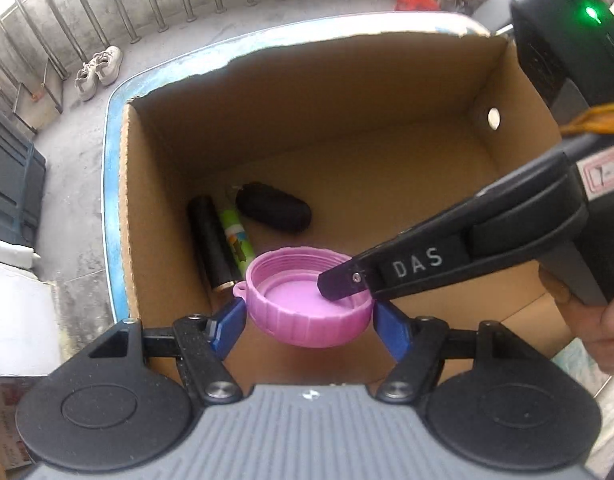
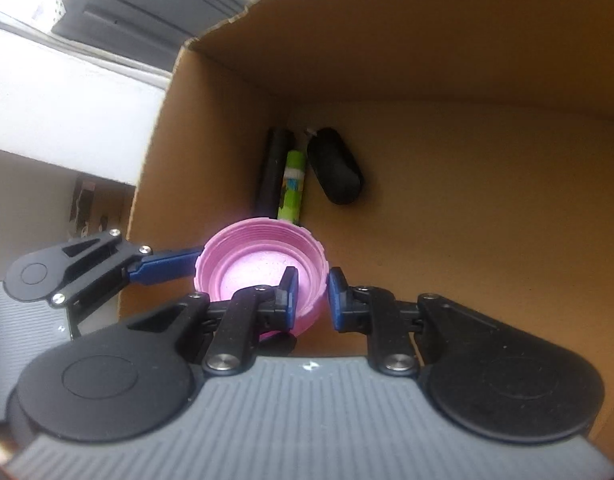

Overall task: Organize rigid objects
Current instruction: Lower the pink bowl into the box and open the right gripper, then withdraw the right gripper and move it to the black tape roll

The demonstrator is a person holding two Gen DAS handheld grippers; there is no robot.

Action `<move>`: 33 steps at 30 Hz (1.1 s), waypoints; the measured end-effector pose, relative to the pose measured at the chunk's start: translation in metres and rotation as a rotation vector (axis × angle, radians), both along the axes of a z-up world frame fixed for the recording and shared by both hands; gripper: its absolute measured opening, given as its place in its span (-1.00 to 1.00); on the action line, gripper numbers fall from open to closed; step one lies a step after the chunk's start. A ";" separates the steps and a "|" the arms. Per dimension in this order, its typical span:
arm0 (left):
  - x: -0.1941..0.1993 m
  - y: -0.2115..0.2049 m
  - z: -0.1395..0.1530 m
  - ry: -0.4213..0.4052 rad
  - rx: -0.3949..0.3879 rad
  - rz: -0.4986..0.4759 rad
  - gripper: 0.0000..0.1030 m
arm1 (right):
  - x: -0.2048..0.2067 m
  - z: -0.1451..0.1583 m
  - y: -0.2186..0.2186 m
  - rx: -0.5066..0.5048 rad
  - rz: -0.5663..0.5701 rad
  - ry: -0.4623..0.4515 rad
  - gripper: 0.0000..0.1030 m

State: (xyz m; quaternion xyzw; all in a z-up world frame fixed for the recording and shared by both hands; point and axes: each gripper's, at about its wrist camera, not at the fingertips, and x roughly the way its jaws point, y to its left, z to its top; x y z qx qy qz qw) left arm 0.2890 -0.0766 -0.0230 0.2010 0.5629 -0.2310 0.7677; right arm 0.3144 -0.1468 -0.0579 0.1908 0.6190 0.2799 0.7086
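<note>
Pink cap (image 1: 309,304) hangs over the cardboard box (image 1: 347,152), pinched between the left gripper (image 1: 309,320) fingers; the right gripper (image 2: 313,298) fingers straddle its rim, barely apart. Uneven release could flip it.

My left wrist camera looks steeply down into the cardboard box (image 1: 347,128) from close above its near rim, facing twelve o'clock. My right wrist camera sits lower and closer, inside the box, facing its left corner. Both views share the pink lid (image 1: 307,300) and the box floor beyond it.
</note>
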 end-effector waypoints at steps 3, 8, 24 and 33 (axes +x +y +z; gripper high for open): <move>0.002 -0.001 0.001 -0.023 0.036 -0.002 0.39 | 0.003 -0.004 -0.002 0.006 -0.005 0.015 -0.70; 0.005 -0.007 0.005 -0.031 0.033 -0.001 0.41 | 0.006 -0.007 0.004 -0.020 0.015 0.027 -0.70; -0.011 0.020 0.045 -0.166 -0.047 0.032 0.42 | -0.008 0.025 0.002 0.071 -0.023 -0.086 -0.33; -0.065 0.065 0.097 -0.306 -0.202 0.067 0.50 | -0.078 0.094 -0.060 0.259 -0.124 -0.286 -0.31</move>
